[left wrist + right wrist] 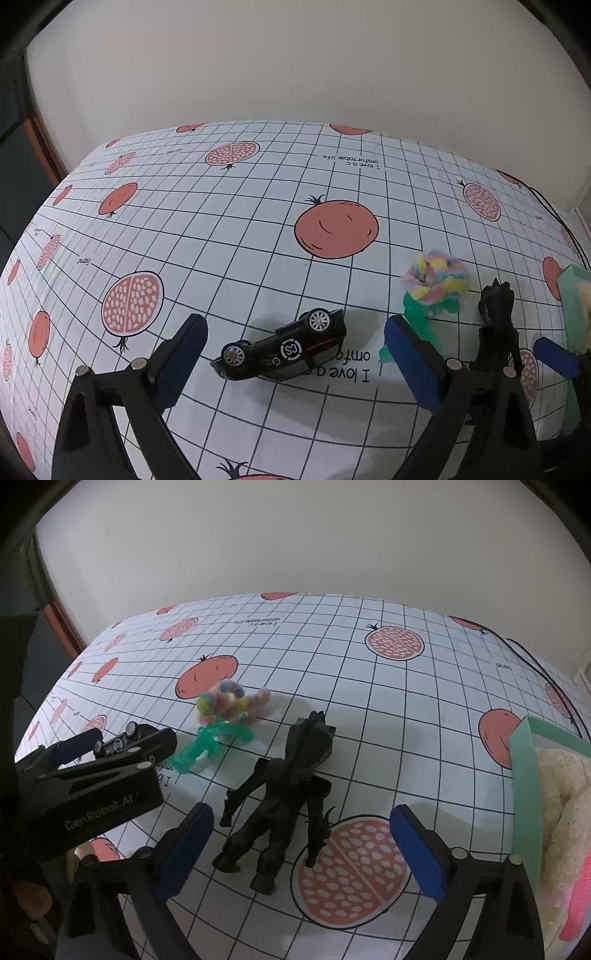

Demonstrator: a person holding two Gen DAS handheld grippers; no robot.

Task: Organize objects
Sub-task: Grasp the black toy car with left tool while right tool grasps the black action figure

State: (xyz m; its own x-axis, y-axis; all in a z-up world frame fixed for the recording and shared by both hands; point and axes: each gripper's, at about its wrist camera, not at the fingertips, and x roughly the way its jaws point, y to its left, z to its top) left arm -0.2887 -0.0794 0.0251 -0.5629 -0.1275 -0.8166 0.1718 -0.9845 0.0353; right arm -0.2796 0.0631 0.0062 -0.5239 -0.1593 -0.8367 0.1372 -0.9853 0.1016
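Observation:
A black toy car [282, 347] lies on its side on the tablecloth, between the fingers of my open left gripper [295, 365]. A black figurine [280, 797] lies on the cloth between the fingers of my open right gripper [303, 853]; it also shows in the left wrist view [495, 317]. A pastel pom-pom toy with a green ribbon [225, 716] lies beyond the figurine; in the left wrist view [436, 284] it lies right of the car. The left gripper [110, 760] shows at the left of the right wrist view.
A green box [524, 775] holding cream knitted fabric [565, 812] and something pink stands at the right; its edge shows in the left wrist view [572, 302]. The table has a white grid cloth with pomegranate prints [258, 221]. A black cable [546, 675] runs along the far right. A wall stands behind.

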